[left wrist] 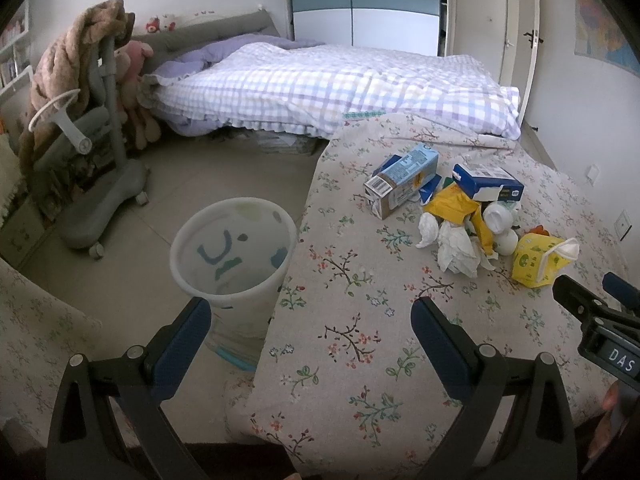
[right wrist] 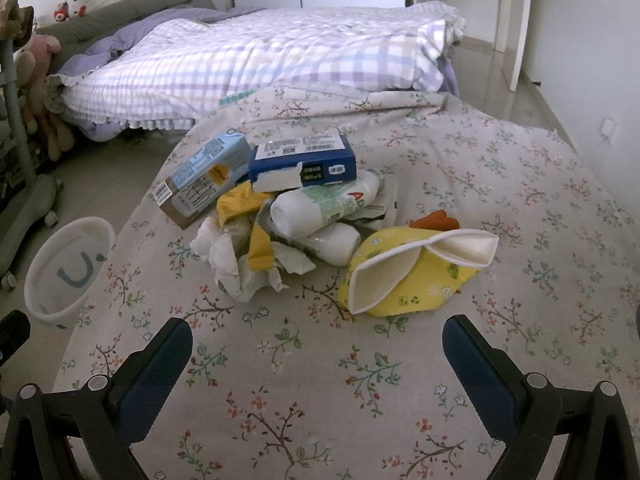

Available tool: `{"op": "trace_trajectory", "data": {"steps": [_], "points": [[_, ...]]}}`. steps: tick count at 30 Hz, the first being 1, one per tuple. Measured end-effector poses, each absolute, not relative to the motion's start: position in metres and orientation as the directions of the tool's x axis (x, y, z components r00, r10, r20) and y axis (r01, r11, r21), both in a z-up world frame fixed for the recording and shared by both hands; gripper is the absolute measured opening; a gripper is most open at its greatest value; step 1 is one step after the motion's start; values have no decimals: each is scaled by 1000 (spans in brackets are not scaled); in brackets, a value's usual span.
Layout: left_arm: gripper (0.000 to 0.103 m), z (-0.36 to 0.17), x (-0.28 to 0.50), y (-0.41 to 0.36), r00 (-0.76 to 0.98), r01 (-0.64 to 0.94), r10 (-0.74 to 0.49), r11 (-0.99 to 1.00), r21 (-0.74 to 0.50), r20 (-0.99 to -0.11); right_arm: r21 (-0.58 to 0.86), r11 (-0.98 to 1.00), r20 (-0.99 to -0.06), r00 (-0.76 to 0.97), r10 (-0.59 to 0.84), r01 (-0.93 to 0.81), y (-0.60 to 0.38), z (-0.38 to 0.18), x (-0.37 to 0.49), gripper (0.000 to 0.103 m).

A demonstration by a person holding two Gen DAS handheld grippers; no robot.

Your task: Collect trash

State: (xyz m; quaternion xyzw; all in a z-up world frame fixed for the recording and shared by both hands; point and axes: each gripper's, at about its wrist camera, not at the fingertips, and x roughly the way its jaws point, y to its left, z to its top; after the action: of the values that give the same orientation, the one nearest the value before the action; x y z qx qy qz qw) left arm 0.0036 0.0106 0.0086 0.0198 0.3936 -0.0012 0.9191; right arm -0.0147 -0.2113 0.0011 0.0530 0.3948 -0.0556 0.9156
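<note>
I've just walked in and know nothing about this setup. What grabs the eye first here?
A heap of trash sits on the flowery cloth: cartons, white bottles, crumpled tissue and a yellow carton nearest. Off the cloth's left edge, a white bin stands on the floor. Both tools' jaws are open and empty.
</note>
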Motion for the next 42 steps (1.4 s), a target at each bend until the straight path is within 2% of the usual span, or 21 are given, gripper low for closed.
{"op": "trace_trajectory", "data": {"steps": [9, 17, 25, 32, 38, 42], "points": [[101, 10, 6, 11, 691, 12, 19, 999, 38, -723, 64, 987, -734, 677, -53, 146, -214, 3, -16, 103], [101, 27, 25, -5, 653, 147, -95, 989, 3, -752, 104, 988, -808, 588, 16, 116, -236, 11, 3, 103], [101, 37, 82, -27, 588, 250, -93, 966, 71, -804, 170, 962, -867, 497, 42, 215, -300, 18, 41, 103], [101, 9, 147, -31, 496, 282, -154, 959, -9, -855, 245, 919, -914, 390, 112, 309, -336, -17, 75, 103], [98, -17, 186, -41, 491, 319, -207, 947, -47, -846, 359, 830, -919, 320, 233, 426, -361, -63, 90, 103], [96, -28, 212, -53, 488, 347, -225, 937, -49, -843, 389, 793, -912, 318, 259, 470, -373, -76, 98, 103]]}}
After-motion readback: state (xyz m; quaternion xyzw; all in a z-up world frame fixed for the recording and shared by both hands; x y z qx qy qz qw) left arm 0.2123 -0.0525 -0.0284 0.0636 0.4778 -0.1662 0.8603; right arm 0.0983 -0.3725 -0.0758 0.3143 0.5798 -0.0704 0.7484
